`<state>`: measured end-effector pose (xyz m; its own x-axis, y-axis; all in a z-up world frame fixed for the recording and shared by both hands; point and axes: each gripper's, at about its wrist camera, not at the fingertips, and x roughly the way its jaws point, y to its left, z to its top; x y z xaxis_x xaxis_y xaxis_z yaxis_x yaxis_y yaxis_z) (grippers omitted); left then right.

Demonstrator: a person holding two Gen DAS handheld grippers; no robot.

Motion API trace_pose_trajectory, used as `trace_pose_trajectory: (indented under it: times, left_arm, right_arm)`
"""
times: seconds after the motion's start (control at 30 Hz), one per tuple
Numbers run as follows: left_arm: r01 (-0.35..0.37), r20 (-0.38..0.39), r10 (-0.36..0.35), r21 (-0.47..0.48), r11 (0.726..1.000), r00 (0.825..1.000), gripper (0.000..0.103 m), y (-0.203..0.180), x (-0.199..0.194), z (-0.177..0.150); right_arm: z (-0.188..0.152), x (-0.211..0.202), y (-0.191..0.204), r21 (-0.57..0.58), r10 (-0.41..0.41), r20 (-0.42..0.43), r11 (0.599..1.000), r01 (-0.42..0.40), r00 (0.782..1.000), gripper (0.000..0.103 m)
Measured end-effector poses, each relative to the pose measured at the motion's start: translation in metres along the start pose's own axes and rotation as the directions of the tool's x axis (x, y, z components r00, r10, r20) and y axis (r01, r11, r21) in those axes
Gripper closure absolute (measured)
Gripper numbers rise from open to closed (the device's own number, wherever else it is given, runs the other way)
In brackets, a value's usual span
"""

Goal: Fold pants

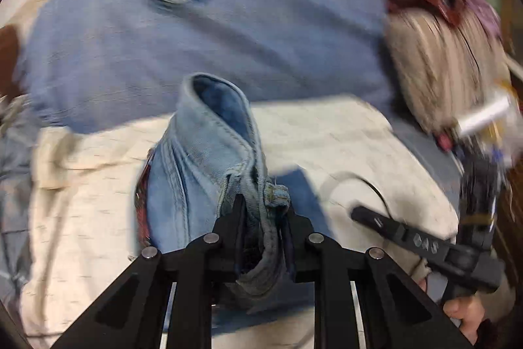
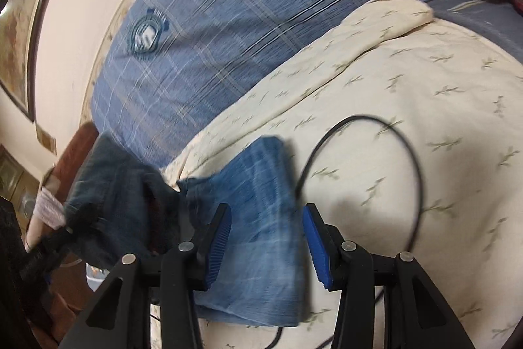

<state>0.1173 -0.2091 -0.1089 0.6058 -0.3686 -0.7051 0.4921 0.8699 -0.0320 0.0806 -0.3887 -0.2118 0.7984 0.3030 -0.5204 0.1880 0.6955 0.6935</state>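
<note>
The pants are light blue jeans. In the left wrist view my left gripper (image 1: 263,218) is shut on a bunched waistband part of the jeans (image 1: 209,159) and holds it up above the cream bedspread (image 1: 98,201). My right gripper shows there at the lower right (image 1: 359,213). In the right wrist view my right gripper (image 2: 266,223) is open, its blue pads (image 2: 315,246) on either side of a flat piece of the jeans (image 2: 264,218) lying on the bedspread (image 2: 408,87). The left gripper (image 2: 55,237) holds the darker hanging part at the left.
A blue plaid blanket (image 2: 228,22) with a crest lies beyond the bedspread. A black cable (image 2: 412,159) loops on the bedspread right of the jeans. A pillow (image 1: 441,61) and dark red items sit at the right. A wall with a frame (image 2: 19,54) is left.
</note>
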Motion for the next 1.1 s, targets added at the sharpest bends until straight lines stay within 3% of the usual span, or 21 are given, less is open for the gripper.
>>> trace_pose_trajectory:
  times: [0.03,0.13,0.23,0.3,0.33,0.4,0.47,0.63,0.73,0.83,0.93,1.0,1.03,1.1]
  left_arm:
    - [0.024,-0.067,-0.021,0.044,0.999,0.998,0.082,-0.021,0.019,-0.006]
    - [0.046,-0.131,-0.034,0.084,0.995,0.991,0.075,-0.040,0.033,-0.022]
    - [0.114,-0.068,-0.108,0.104,0.988,0.992,0.062,-0.035,0.003,-0.025]
    - [0.120,0.004,-0.122,0.129,0.984,0.993,0.039,-0.026,-0.025,-0.022]
    - [0.113,0.054,-0.121,0.140,0.984,0.991,0.035,-0.020,-0.040,-0.021]
    - [0.052,0.146,-0.073,0.146,0.988,0.987,0.030,0.001,-0.066,-0.020]
    - [-0.026,0.145,0.006,0.134,0.991,0.989,0.030,0.020,-0.066,-0.021]
    - [-0.188,0.012,0.188,-0.006,0.982,0.982,0.030,0.079,-0.036,-0.039]
    - [-0.251,-0.094,0.246,-0.044,0.967,0.965,0.030,0.098,-0.009,-0.059]
    - [-0.268,-0.122,0.263,-0.023,0.963,0.957,0.030,0.094,0.007,-0.071]
    - [-0.299,-0.099,0.299,0.017,0.954,0.949,0.030,0.086,0.009,-0.078]
    - [-0.313,-0.103,0.314,0.029,0.949,0.944,0.030,0.083,0.014,-0.081]
    - [-0.323,-0.098,0.325,0.037,0.946,0.941,0.030,0.081,0.016,-0.084]
    - [-0.341,-0.083,0.344,0.053,0.939,0.935,0.029,0.076,0.016,-0.085]
  right_arm:
    - [0.002,-0.002,-0.004,0.013,-0.002,0.006,1.000,0.002,1.000,0.054]
    - [0.011,-0.012,-0.021,0.074,-0.001,0.025,0.997,-0.001,1.000,0.054]
    - [0.017,-0.018,-0.037,0.176,0.043,0.043,0.983,-0.050,0.998,0.043]
    - [0.019,-0.016,-0.038,0.202,0.062,0.043,0.977,-0.069,0.997,0.042]
    - [0.019,-0.014,-0.036,0.199,0.066,0.038,0.977,-0.072,0.997,0.043]
    - [0.017,-0.012,-0.026,0.170,0.074,0.026,0.982,-0.077,0.997,0.043]
    - [0.014,-0.013,-0.012,0.118,0.079,0.039,0.990,-0.083,0.996,0.043]
    - [0.006,-0.031,0.030,-0.055,0.186,0.145,0.982,-0.180,0.972,0.043]
    - [-0.003,-0.023,0.053,-0.139,0.244,0.103,0.963,-0.229,0.964,0.043]
    - [-0.009,-0.002,0.063,-0.153,0.213,0.026,0.966,-0.207,0.977,0.043]
    - [-0.013,0.028,0.058,-0.130,0.096,-0.077,0.986,-0.105,0.992,0.044]
    - [-0.018,0.048,0.044,-0.118,-0.041,-0.166,0.993,0.021,0.985,0.047]
    - [-0.021,0.053,0.037,-0.116,-0.068,-0.192,0.992,0.046,0.979,0.053]
    - [-0.020,0.049,0.037,-0.130,-0.057,-0.191,0.991,0.032,0.980,0.053]
